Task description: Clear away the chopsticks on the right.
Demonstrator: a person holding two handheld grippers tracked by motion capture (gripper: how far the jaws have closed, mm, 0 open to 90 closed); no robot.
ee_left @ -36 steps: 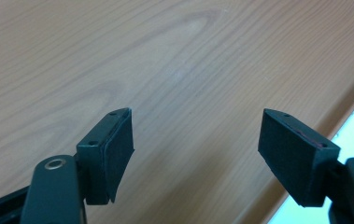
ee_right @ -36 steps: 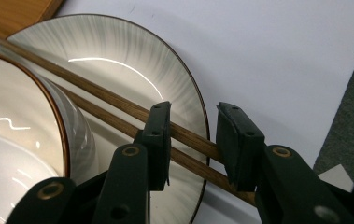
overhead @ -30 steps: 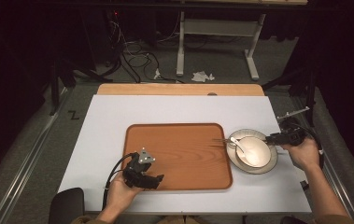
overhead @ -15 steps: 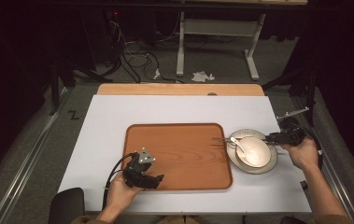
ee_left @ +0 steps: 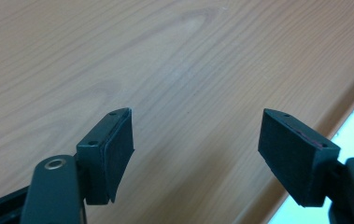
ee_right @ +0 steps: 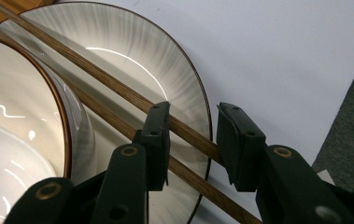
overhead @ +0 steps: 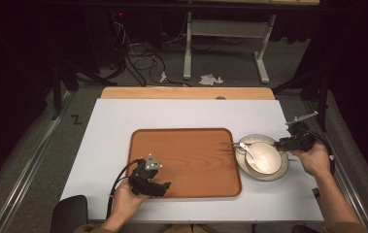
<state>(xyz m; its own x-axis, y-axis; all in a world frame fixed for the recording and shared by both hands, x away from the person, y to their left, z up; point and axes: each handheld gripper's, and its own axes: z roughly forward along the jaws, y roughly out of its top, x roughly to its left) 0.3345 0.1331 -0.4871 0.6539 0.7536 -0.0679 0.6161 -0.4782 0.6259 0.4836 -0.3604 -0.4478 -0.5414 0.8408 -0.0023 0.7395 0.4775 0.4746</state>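
- The left hand (overhead: 125,201) reaches in toward the near left corner of the wooden tray (overhead: 186,162), with the left gripper (overhead: 164,186) resting low over that corner, its jaws spread wide with only bare wood between them
- The right hand (overhead: 312,158) sits well right of the tray, holding the right gripper (overhead: 277,144) pointed back toward it, jaws partly apart around two chopsticks (ee_right: 118,100)

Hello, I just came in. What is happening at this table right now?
A person works with a handheld gripper in each hand. The right gripper has its jaws around a pair of wooden chopsticks lying across a plate with a bowl on it; the jaws do not look fully closed. The left gripper is open and holds nothing, over the bare wooden tray.
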